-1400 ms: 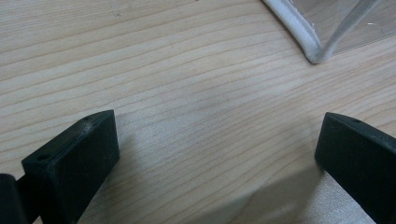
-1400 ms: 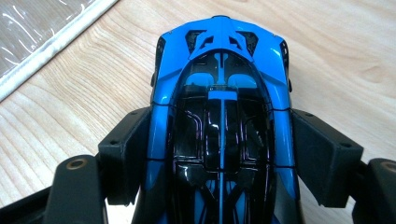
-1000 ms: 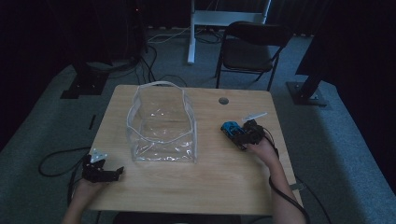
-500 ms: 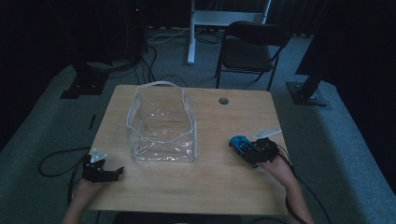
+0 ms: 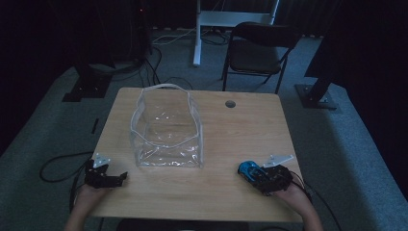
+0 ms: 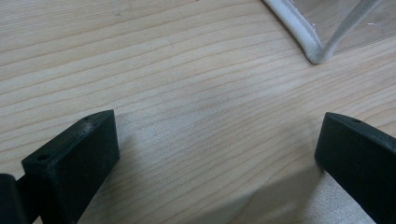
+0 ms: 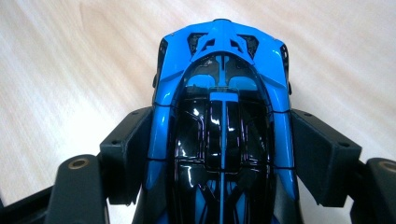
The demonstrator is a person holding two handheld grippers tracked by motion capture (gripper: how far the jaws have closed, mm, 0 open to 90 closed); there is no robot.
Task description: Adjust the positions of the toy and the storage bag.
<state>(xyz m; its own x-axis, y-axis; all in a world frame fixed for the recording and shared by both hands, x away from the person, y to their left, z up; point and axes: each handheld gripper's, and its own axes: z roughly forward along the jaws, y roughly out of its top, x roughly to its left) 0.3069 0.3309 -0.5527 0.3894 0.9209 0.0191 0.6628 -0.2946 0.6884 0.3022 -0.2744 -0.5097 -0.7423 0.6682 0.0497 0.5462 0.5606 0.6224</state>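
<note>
a blue toy car (image 7: 222, 116) is clamped between the jaws of the right gripper (image 5: 262, 177), one black pad pressed against each flank of the car, as seen in the right gripper view. in the high view the car (image 5: 248, 169) is held at the near right part of the wooden table (image 5: 240, 130), its blue nose pointing toward the table's middle — whether its wheels touch the wood cannot be told. the gripper is carried by the person's right hand (image 5: 293, 195), which comes in over the near edge.

the left gripper (image 5: 108, 178) is seen at the near left corner of the table, held by the left hand (image 5: 89, 197). its jaws are spread wide apart with nothing but bare wood between them, as shown in the left gripper view.

a clear plastic bag (image 5: 166, 132) with a white-edged rim is stood upright and open on the left half of the table, between the two grippers but farther back — one bottom corner of it (image 6: 317, 51) is seen just beyond the left jaws. the car is well apart from the bag.
</note>
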